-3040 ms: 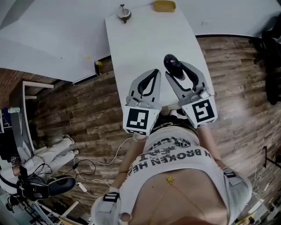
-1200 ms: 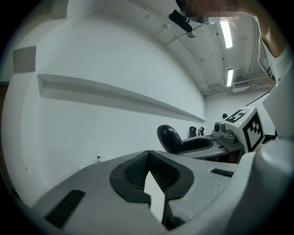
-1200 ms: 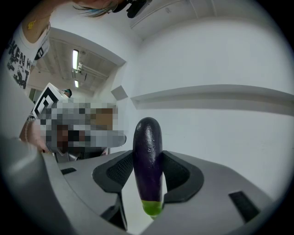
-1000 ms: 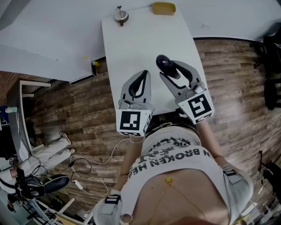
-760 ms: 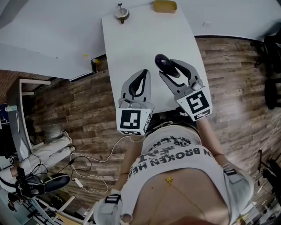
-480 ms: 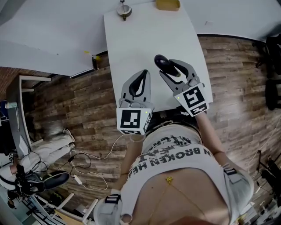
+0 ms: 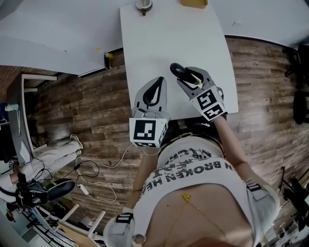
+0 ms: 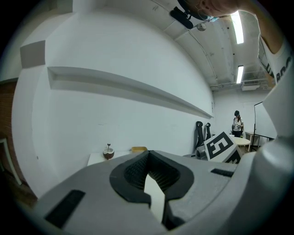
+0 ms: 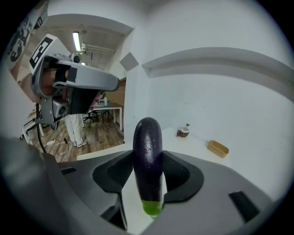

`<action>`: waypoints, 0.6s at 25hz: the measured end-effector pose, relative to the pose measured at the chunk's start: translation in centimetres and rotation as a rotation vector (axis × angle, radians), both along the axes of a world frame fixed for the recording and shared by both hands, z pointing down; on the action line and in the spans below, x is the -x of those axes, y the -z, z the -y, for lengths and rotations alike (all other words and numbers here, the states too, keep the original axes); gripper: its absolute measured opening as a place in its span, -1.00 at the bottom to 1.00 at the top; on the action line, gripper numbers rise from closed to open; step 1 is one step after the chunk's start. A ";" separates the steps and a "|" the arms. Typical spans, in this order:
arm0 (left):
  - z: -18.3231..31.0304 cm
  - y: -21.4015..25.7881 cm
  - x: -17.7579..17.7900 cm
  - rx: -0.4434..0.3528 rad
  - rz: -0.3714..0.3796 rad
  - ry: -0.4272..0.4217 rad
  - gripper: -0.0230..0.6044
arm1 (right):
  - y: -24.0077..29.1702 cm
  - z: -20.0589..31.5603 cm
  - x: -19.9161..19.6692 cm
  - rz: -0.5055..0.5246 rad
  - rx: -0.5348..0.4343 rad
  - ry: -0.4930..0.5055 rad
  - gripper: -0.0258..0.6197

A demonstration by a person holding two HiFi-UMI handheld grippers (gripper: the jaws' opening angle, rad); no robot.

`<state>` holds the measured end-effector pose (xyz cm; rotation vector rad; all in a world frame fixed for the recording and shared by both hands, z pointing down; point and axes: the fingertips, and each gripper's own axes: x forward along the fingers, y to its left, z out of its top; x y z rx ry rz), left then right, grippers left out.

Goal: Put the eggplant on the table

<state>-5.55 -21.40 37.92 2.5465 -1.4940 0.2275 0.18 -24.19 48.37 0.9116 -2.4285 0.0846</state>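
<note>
Head view: a long white table [image 7: 145, 48] runs from the person toward the far wall over a wooden plank floor [image 7: 87, 111]. The right gripper [image 7: 185, 77] is over the near right part of the table, its jaws closed on a dark purple eggplant [image 7: 177, 71]. The eggplant's long axis lies along the gripper. Its rounded dark end sticks out past the jaw tips and points far and a little left, and its pale stem end sits back between the jaws. The left gripper [image 7: 157, 83] is just left of it above the near edge, with its tips together and nothing in them. A small round brown object [image 7: 143, 5] and a flat yellow block [image 7: 194, 2] sit at the far end, well apart from both grippers.

Left gripper view: the left gripper [image 8: 147, 158] shows its jaw tips meeting, and only bare tabletop shows through the hollow between the pads. The round brown object [image 8: 108, 153] and the yellow block [image 8: 138, 149] stand far off by the wall.

Right gripper view: the right gripper [image 9: 148, 160] clamps the eggplant [image 9: 148, 147] from both sides at its lower half. The glossy purple end rises away from the camera toward the far wall, and the green stem end is nearest the lens. The table [image 9: 183, 151] lies beneath; whether the eggplant touches it cannot be told.
</note>
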 end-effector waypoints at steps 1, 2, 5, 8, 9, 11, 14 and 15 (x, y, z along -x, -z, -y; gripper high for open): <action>0.0 -0.1 0.1 0.004 0.001 0.002 -0.91 | -0.6 0.0 0.1 -0.010 0.014 0.007 -0.31; 0.1 -0.2 0.2 0.007 0.001 0.004 -0.91 | -1.3 0.0 0.2 -0.022 0.028 0.013 -0.31; -0.1 -0.7 0.4 0.024 0.000 0.013 -0.91 | -3.4 -0.2 0.3 -0.079 0.066 0.035 -0.31; -0.3 -1.6 0.9 0.045 0.008 0.021 -0.91 | -5.7 -0.4 0.8 -0.118 0.103 0.066 -0.31; -0.2 -1.8 0.9 0.051 0.008 0.023 -0.91 | -6.5 -0.4 0.9 -0.129 0.115 0.074 -0.31; -0.2 -2.1 1.1 0.061 0.006 0.026 -0.91 | -8.0 -0.4 1.0 -0.152 0.138 0.086 -0.31; -0.6 -2.7 1.4 0.073 0.009 0.033 -0.91 | -9.8 -0.6 1.1 -0.188 0.163 0.104 -0.31; -0.7 -2.8 1.5 0.076 0.009 0.036 -0.91 | -10.3 -0.7 1.2 -0.198 0.171 0.110 -0.31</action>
